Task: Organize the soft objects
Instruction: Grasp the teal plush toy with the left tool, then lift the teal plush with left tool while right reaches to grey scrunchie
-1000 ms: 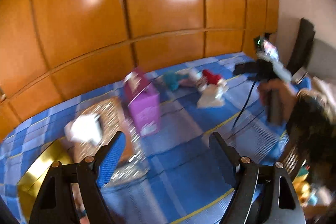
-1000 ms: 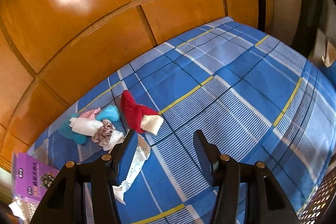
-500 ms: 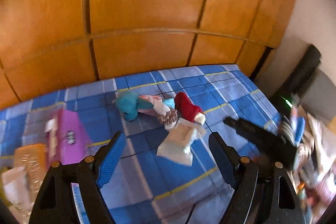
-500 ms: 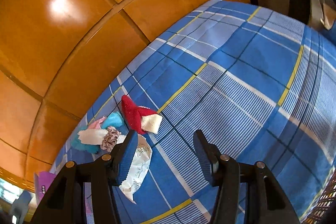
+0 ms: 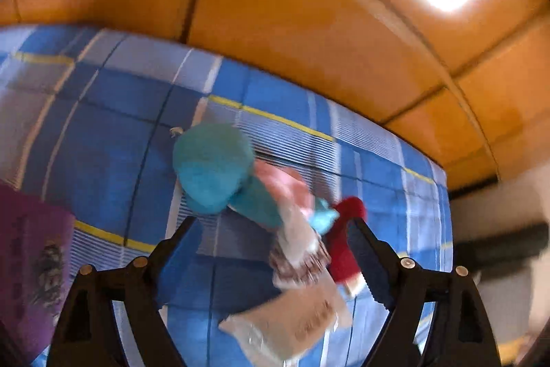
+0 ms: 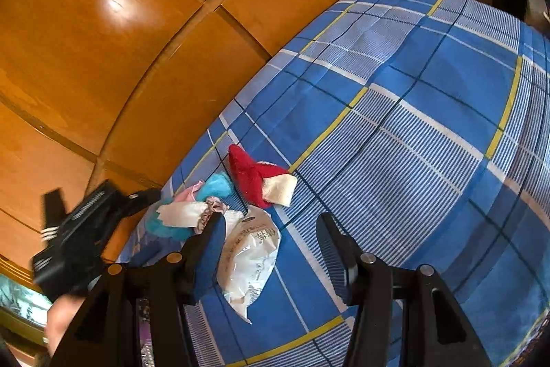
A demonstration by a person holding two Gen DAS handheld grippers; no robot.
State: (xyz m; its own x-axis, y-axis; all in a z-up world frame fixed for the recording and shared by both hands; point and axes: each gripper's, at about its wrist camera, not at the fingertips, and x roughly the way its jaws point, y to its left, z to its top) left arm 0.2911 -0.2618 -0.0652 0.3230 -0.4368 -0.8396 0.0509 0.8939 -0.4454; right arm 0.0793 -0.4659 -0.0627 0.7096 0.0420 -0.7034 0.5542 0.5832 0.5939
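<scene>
The soft things lie in one small heap on the bed, on a blue plaid sheet with white and yellow lines, close to the orange wooden wardrobe doors behind it. In the heap are a teal plush piece, a pink cloth, a frilly brownish scrunchie, a red sock with a cream toe and a flat white plastic packet with printed text — the packet lies nearest the cameras, its upper end touching the scrunchie.

The left hand-held gripper hangs over the heap with its jaws wide and nothing pressed between them; they have just been opening further. In its own (blurred) view the scrunchie and packet show between the two fingers, and the red sock sits against the inner side of the right-hand finger, though whether it touches I cannot tell. A purple box stands at the left edge of that view.

The right hand-held gripper hovers lower right of the heap, jaws partly apart and empty, the packet just beside its left finger. From this view the left hand-held gripper appears as a dark blurred shape at the left, next to the teal piece.
</scene>
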